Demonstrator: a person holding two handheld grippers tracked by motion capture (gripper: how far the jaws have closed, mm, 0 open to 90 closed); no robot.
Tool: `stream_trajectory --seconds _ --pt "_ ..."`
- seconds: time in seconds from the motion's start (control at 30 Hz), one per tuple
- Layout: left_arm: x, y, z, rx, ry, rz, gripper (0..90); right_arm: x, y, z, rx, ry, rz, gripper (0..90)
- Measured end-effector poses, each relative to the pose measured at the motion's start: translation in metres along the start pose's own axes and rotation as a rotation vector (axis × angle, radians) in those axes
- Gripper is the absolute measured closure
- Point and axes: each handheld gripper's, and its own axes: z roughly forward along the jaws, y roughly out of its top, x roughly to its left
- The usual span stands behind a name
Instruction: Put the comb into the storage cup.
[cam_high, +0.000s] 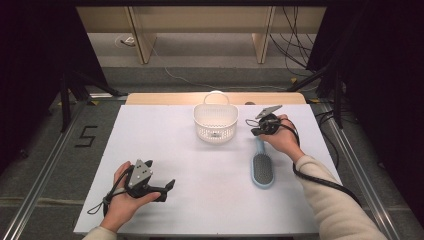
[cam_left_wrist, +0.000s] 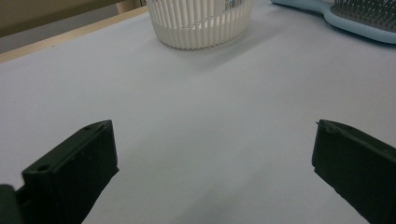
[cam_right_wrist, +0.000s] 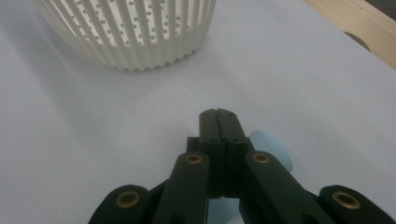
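Note:
A light blue hairbrush (cam_high: 262, 167) lies bristles up on the white table, handle pointing toward the far side. My right gripper (cam_high: 254, 132) hovers at the handle's far end, jaws shut against each other; in the right gripper view the closed tips (cam_right_wrist: 217, 112) sit just over the rounded blue handle end (cam_right_wrist: 273, 144), with nothing seen between the pads. A white slatted basket (cam_high: 215, 131) stands just left of it (cam_right_wrist: 126, 37). My left gripper (cam_high: 167, 186) rests near the front left, open and empty (cam_left_wrist: 213, 124), facing the basket (cam_left_wrist: 201, 28) and the hairbrush (cam_left_wrist: 355, 16).
A white sheet covers the table (cam_high: 200, 170), with a strip of bare wood (cam_high: 165, 98) along the far edge. Black cables trail from both grippers over the table's sides. Dark curtains and stands flank the table.

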Motion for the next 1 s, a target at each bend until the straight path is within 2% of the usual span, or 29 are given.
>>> stream_trajectory --seconds 0.23,0.37,0.4,0.63,0.67,0.8,0.9,1.0 --pt "0.001 0.0 0.0 0.0 0.002 0.001 0.0 0.001 0.003 0.011 0.055 -0.025 -0.029 90.0" --pt "0.0 0.0 0.001 -0.002 -0.001 0.001 0.0 0.0 0.004 0.015 0.17 -0.056 -0.039 90.0" --pt "-0.001 0.0 0.0 -0.003 -0.003 0.0 0.0 -0.001 0.004 0.014 0.184 -0.058 -0.019 90.0" --pt "0.0 0.0 0.0 -0.003 -0.001 -0.001 0.0 -0.006 -0.004 0.002 0.271 -0.078 0.015 90.0" --pt "0.0 0.0 0.0 -0.002 0.001 0.0 0.0 -0.006 -0.006 -0.002 0.292 -0.074 0.033 90.0" --pt "0.0 0.0 0.001 0.002 0.006 0.002 0.0 -0.006 -0.014 -0.011 0.326 -0.056 0.065 90.0" --pt "0.0 0.0 0.001 0.002 0.007 0.002 0.0 -0.005 -0.018 -0.014 0.335 -0.052 0.07 90.0" --pt "0.0 0.0 0.001 0.001 0.006 0.001 0.0 -0.003 -0.025 -0.022 0.366 -0.051 0.075 90.0"
